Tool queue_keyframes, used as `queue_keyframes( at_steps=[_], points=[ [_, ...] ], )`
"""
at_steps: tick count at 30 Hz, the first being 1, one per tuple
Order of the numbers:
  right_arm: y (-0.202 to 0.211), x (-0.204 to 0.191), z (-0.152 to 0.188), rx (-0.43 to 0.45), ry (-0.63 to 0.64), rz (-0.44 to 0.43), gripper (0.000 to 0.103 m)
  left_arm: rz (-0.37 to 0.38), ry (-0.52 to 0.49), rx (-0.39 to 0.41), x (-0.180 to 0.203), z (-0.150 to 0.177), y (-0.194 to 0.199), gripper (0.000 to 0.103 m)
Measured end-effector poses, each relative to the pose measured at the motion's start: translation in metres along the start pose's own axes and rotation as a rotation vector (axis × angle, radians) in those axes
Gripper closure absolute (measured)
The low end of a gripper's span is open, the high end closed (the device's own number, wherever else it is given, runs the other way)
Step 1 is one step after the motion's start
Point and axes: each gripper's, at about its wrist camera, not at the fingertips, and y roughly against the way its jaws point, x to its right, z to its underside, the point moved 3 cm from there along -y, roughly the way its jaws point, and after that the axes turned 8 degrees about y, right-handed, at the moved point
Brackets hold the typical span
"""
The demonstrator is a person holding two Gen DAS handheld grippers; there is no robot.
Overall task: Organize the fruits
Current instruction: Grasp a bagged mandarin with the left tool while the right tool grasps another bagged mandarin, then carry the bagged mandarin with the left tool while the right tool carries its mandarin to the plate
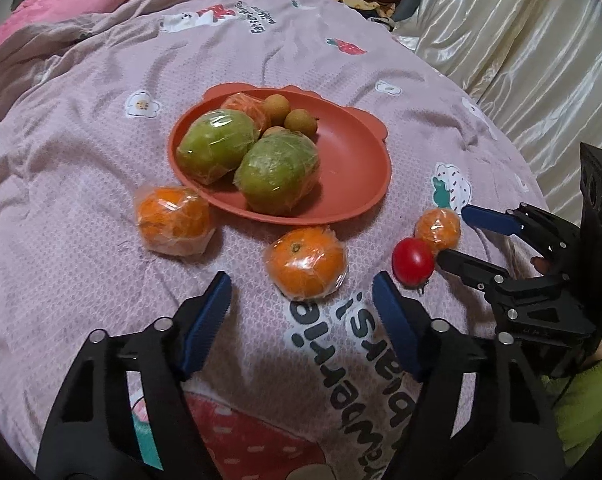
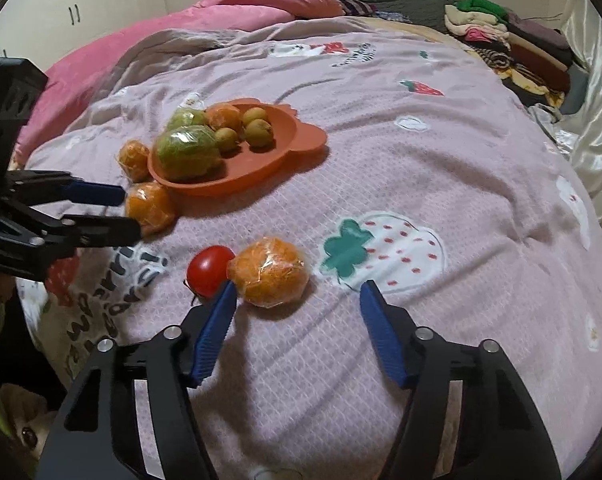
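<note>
The only lettering is printed on the bedspread [image 1: 101, 128]: big dark letters just ahead of the left gripper [image 1: 301, 292] (upside down, part seems "BEAR"); the rest illegible.

I held my left gripper [image 1: 301, 300] and right gripper [image 2: 297, 304] low, both with jaws spread wide.

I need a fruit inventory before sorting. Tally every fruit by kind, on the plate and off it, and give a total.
Wrapped oranges: 4 — one on the plate, three on the bedspread
Wrapped green fruits: 2
Small brown round fruits: 3
Tomato: 1
Total: 10
</note>
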Motion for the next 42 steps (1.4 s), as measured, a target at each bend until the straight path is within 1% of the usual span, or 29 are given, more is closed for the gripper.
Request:
queue_keyframes(
  at_steps=[2,4,6,9,11,14,17,22,28,34,42],
  points=[
    [-0.002,-0.002,-0.003,0.001,0.010,-0.020,0.046,0.001,0.001,-0.004,0.001,-0.001,-0.003,0.045],
    [-0.004,-0.004,-0.006,0.007,0.018,-0.038,0.050,0.001,0.001,-0.009,0.002,-0.002,-0.006,0.046],
    [-0.007,-0.005,-0.009,0.009,0.029,-0.063,0.055,0.001,0.000,-0.012,0.003,-0.003,-0.008,0.050],
    [-0.010,-0.008,-0.012,0.011,0.036,-0.089,0.061,0.003,-0.005,-0.018,0.004,-0.004,-0.012,0.057],
    [-0.012,-0.010,-0.013,0.011,0.043,-0.100,0.061,0.007,-0.004,-0.021,0.005,-0.005,-0.014,0.062],
    [-0.015,-0.009,-0.015,0.015,0.039,-0.114,0.061,0.003,-0.008,-0.029,0.005,-0.005,-0.017,0.063],
    [-0.017,-0.008,-0.016,0.022,0.032,-0.128,0.061,-0.005,-0.015,-0.032,0.005,-0.006,-0.020,0.069],
    [-0.020,-0.006,-0.018,0.029,0.019,-0.153,0.063,-0.002,-0.017,-0.038,0.005,-0.007,-0.021,0.069],
    [-0.016,-0.003,-0.019,0.039,-0.003,-0.174,0.064,0.021,-0.024,-0.029,0.011,-0.007,-0.010,0.069],
    [-0.002,-0.003,-0.023,0.063,-0.012,-0.178,0.064,0.051,-0.034,0.015,0.018,-0.014,0.010,0.069],
    [0.014,-0.001,-0.040,0.107,-0.005,-0.157,0.064,0.052,-0.043,0.068,0.022,-0.035,0.026,0.069]
  ],
)
